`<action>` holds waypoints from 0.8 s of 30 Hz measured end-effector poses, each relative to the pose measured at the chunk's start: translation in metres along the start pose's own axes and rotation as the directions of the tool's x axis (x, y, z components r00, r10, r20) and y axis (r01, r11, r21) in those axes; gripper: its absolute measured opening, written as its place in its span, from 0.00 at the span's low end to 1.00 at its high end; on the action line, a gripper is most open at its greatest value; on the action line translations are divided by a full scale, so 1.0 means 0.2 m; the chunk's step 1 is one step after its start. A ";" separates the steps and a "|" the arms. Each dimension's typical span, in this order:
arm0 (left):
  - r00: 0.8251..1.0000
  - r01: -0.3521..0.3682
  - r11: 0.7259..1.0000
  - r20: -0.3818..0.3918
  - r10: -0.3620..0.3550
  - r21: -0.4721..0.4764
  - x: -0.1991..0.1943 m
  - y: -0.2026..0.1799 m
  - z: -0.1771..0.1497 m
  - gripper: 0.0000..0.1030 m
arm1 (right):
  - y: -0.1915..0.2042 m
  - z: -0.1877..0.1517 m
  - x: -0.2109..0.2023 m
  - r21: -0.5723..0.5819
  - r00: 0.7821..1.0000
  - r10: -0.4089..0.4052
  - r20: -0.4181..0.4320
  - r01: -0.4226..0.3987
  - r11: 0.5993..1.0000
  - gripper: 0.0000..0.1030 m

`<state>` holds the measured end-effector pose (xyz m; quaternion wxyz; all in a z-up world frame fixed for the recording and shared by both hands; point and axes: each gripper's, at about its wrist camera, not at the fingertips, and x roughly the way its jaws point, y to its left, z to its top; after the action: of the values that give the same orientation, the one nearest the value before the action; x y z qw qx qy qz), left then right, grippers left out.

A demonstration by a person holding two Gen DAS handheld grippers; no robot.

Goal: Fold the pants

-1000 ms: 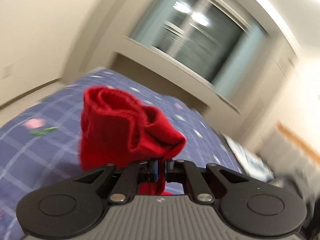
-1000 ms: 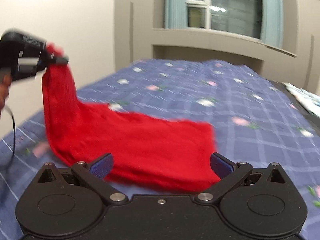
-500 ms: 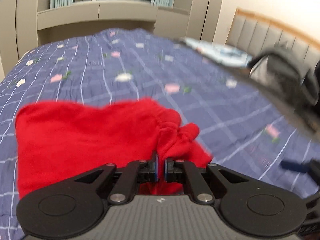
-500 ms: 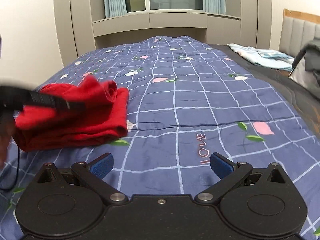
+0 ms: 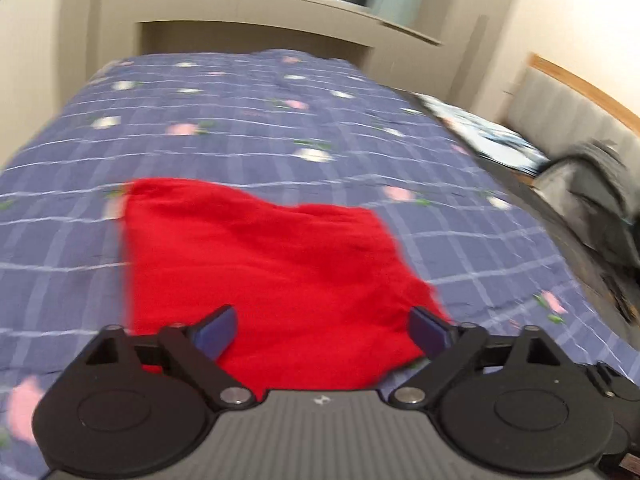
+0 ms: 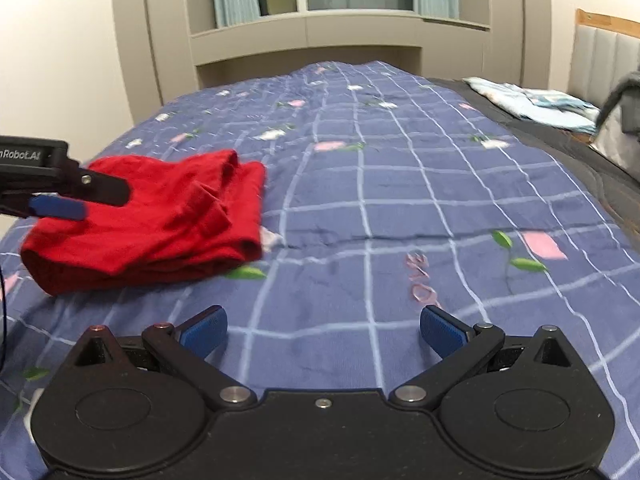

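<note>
- Left wrist view: your left gripper (image 5: 320,330) points down at the red pants (image 5: 264,272), which lie in a folded bundle on the blue checked bedspread (image 5: 240,128). The picture is blurred.
- Its jaws are opening and already stand wide. The near edge of the pants lies below and between the blue pads (image 5: 218,330), but they do not press on the cloth, so nothing is gripped.
- Past the bedspread on the right you have a light folded cloth (image 5: 492,140) and a grey heap (image 5: 592,200), both well apart from the pants.
- Right wrist view: your right gripper (image 6: 322,332) is spread wide and empty over bare bedspread, with the pants off to its left.
- From here the pants (image 6: 160,220) show as several stacked layers, with a rounded fold along the near edge and loose ends on top towards the right. The left gripper (image 6: 68,196) hovers at their left end, one blue pad and a black finger in view.
- Handling, as a judgement: the cloth looks soft, limp and light, a knit that will sag and slide rather than hold a crease. It is not fragile.
- If you need to square the bundle, pinch through all layers at a corner or along the folded edge, not at the loose top flap, which would peel open.
</note>
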<state>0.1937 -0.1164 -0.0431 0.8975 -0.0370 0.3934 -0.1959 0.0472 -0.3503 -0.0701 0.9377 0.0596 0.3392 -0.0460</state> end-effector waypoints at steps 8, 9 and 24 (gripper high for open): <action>0.983 -0.180 0.961 -0.012 0.181 -0.209 -0.08 0.39 0.01 0.99 | 0.14 0.28 0.16 -0.033 0.954 0.296 0.046 -0.294 0.955 0.99; 0.982 -0.186 0.953 -0.022 0.186 -0.239 -0.07 0.44 0.00 0.99 | 0.16 0.34 0.21 -0.038 0.946 0.321 0.035 -0.320 0.947 0.99; 0.977 -0.192 0.953 -0.141 0.162 -0.235 0.11 0.59 -0.09 1.00 | 0.21 0.58 0.70 0.016 0.901 0.419 -0.111 -0.420 0.908 0.50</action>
<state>0.2315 -0.0136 -0.0967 0.8746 -0.1013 0.4696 -0.0659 0.2325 -0.3309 -0.0687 0.9054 0.1299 0.3706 0.1614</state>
